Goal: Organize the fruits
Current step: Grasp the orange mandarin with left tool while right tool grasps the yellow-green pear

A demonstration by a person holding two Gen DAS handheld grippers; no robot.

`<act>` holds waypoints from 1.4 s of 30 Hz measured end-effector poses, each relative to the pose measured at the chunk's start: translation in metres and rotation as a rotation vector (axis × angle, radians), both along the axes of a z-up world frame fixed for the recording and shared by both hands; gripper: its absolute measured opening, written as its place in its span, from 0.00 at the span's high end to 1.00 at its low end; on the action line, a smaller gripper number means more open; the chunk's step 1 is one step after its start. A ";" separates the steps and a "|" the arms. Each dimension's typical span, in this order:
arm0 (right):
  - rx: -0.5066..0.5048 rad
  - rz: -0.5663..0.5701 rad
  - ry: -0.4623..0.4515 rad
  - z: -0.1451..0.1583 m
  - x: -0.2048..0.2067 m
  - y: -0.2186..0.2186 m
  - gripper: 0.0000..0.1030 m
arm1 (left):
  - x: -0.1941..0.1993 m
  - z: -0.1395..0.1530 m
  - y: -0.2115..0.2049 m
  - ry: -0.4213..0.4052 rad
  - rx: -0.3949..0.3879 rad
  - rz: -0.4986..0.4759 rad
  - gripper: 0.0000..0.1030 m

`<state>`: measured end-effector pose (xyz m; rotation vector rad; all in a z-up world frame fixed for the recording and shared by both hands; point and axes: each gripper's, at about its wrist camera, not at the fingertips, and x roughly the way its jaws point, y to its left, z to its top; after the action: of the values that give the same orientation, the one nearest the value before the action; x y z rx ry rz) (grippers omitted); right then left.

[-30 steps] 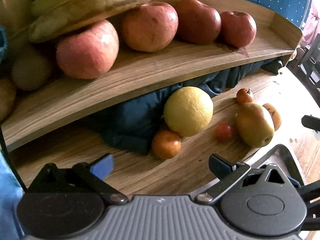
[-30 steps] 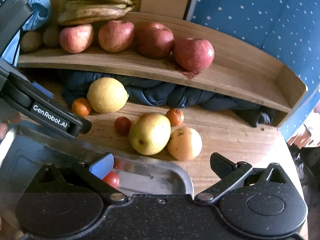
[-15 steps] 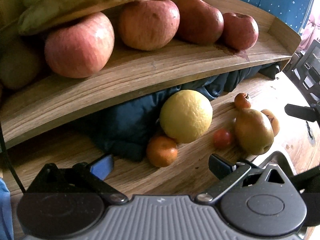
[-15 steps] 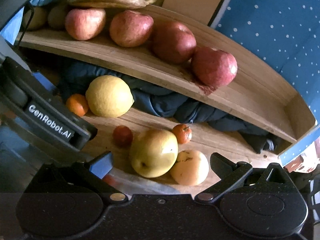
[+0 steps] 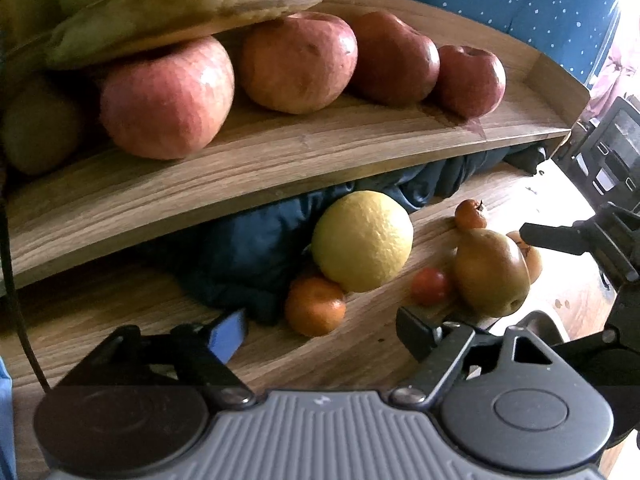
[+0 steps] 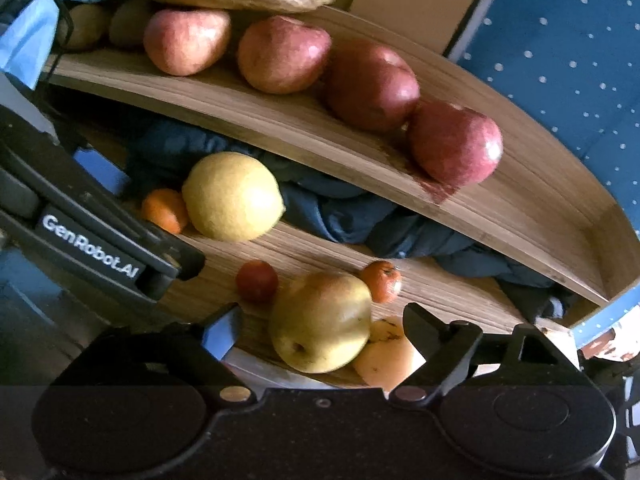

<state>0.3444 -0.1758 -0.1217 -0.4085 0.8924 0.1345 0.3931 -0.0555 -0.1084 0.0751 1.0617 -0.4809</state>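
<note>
On the wooden table lie a big yellow citrus (image 5: 362, 240) (image 6: 232, 196), a small orange (image 5: 315, 306) (image 6: 165, 209), a cherry tomato (image 5: 430, 286) (image 6: 257, 280), a yellow-green pear (image 5: 491, 272) (image 6: 320, 332), a tiny tangerine (image 5: 470, 214) (image 6: 382, 281) and a pale orange fruit (image 6: 386, 356). My left gripper (image 5: 320, 330) is open and empty, close in front of the small orange. My right gripper (image 6: 320, 330) is open and empty, with the pear between its fingers' line of sight.
A raised wooden shelf (image 5: 280, 160) (image 6: 500, 208) holds several red apples (image 5: 298, 62) (image 6: 454, 142), bananas (image 5: 188, 4) and brownish fruits at the left. Dark blue cloth (image 5: 248, 256) lies under the shelf. A metal tray rim (image 5: 540, 322) sits at the table's near edge.
My left gripper has moved closer to the small orange and yellow citrus. My right gripper has tilted and come closer to the pear, which now sits between its fingers in view.
</note>
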 end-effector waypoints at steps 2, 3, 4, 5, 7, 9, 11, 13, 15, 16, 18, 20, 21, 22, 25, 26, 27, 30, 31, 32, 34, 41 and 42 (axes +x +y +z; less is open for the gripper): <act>0.002 0.009 0.004 -0.001 0.001 0.002 0.18 | 0.001 0.000 0.001 -0.001 -0.005 0.005 0.23; 0.006 0.013 0.008 -0.001 0.002 0.003 0.20 | 0.002 0.001 0.001 -0.001 -0.007 0.006 0.24; 0.009 0.016 0.012 -0.001 0.003 0.003 0.21 | 0.002 0.001 0.001 -0.003 -0.008 0.007 0.26; 0.009 0.017 0.014 -0.001 0.004 0.003 0.23 | 0.003 0.001 0.001 -0.003 -0.008 0.008 0.29; 0.007 0.015 0.018 -0.001 0.005 0.003 0.25 | 0.003 0.001 0.001 -0.004 -0.012 0.010 0.32; 0.006 0.012 0.020 0.000 0.005 0.003 0.27 | 0.003 0.002 0.001 -0.005 -0.014 0.016 0.36; 0.002 0.010 0.026 0.000 0.007 0.003 0.28 | 0.003 0.002 0.000 -0.003 -0.016 0.022 0.42; -0.002 0.000 0.032 0.002 0.007 0.003 0.31 | 0.002 0.004 0.002 -0.004 -0.020 0.024 0.44; -0.002 -0.013 0.034 0.004 0.008 0.002 0.35 | 0.002 0.004 0.002 -0.003 -0.022 0.028 0.46; -0.007 -0.017 0.035 0.004 0.009 0.002 0.36 | 0.002 0.005 0.003 -0.003 -0.023 0.030 0.47; -0.024 -0.014 0.037 0.003 0.009 0.003 0.37 | 0.002 0.005 0.003 -0.002 -0.021 0.031 0.47; -0.058 0.006 0.042 0.001 0.010 0.005 0.37 | 0.002 0.005 0.002 -0.006 -0.019 0.030 0.47; -0.074 0.015 0.046 0.000 0.010 0.007 0.36 | 0.002 0.005 0.002 -0.008 -0.019 0.029 0.47; -0.089 0.023 0.051 -0.002 0.012 0.009 0.36 | 0.003 0.004 0.000 -0.011 -0.018 0.029 0.47; -0.120 0.033 0.059 -0.004 0.012 0.013 0.37 | 0.002 0.004 -0.001 -0.017 -0.013 0.027 0.48; -0.122 0.030 0.061 -0.004 0.012 0.013 0.38 | 0.002 0.003 -0.001 -0.019 -0.010 0.028 0.51; -0.135 0.032 0.060 -0.005 0.011 0.014 0.41 | 0.001 0.003 0.000 -0.023 -0.007 0.030 0.52; -0.141 0.043 0.064 -0.004 0.010 0.014 0.45 | 0.001 0.004 0.002 -0.025 -0.004 0.036 0.59; -0.141 0.045 0.064 -0.004 0.010 0.014 0.45 | 0.001 0.004 0.003 -0.021 -0.009 0.038 0.60; -0.143 0.044 0.063 -0.004 0.009 0.014 0.45 | 0.000 0.004 0.004 -0.020 -0.010 0.039 0.61; -0.144 0.044 0.062 -0.003 0.009 0.015 0.45 | -0.002 0.005 0.005 -0.018 -0.013 0.038 0.62; -0.090 0.037 0.069 0.001 0.007 0.012 0.46 | -0.010 0.007 0.006 0.001 -0.028 0.035 0.65; -0.077 0.039 0.068 0.002 0.006 0.012 0.46 | -0.011 0.007 0.007 0.004 -0.031 0.036 0.65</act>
<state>0.3505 -0.1635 -0.1192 -0.4958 0.9585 0.1510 0.3822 -0.0489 -0.1012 0.0276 1.0577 -0.4645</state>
